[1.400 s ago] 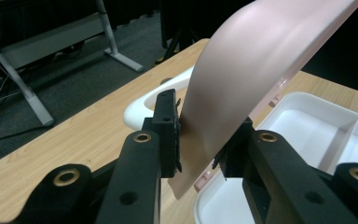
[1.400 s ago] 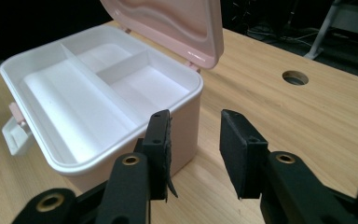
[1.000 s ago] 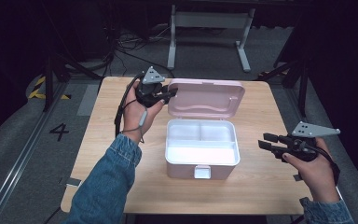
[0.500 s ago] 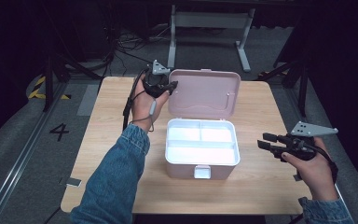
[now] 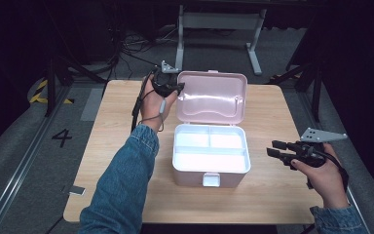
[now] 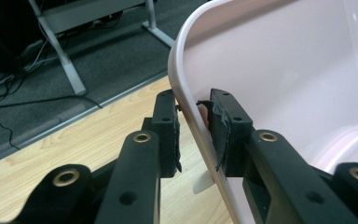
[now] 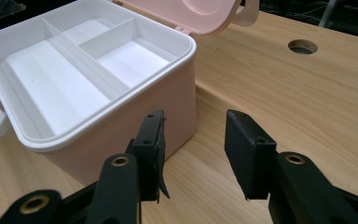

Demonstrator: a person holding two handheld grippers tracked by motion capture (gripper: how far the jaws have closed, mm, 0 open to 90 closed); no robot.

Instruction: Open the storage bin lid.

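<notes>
A pink box stands open in the middle of the wooden table, with a white divided tray inside. Its lid is tilted up behind it. My left gripper is at the lid's left edge. In the left gripper view its jaws clamp the lid's rim, one pad on each side. My right gripper hovers open to the right of the box, pointing at it. In the right gripper view it faces the box's pink side wall, holding nothing.
A white latch hangs on the box's front wall. The table has a round cable hole beyond the box. A grey metal stand and cables lie on the dark floor behind the table.
My left gripper has moved right onto the lid's left edge and closed on it, and the lid has risen from lying back to tilted up. The right gripper has stayed put.
</notes>
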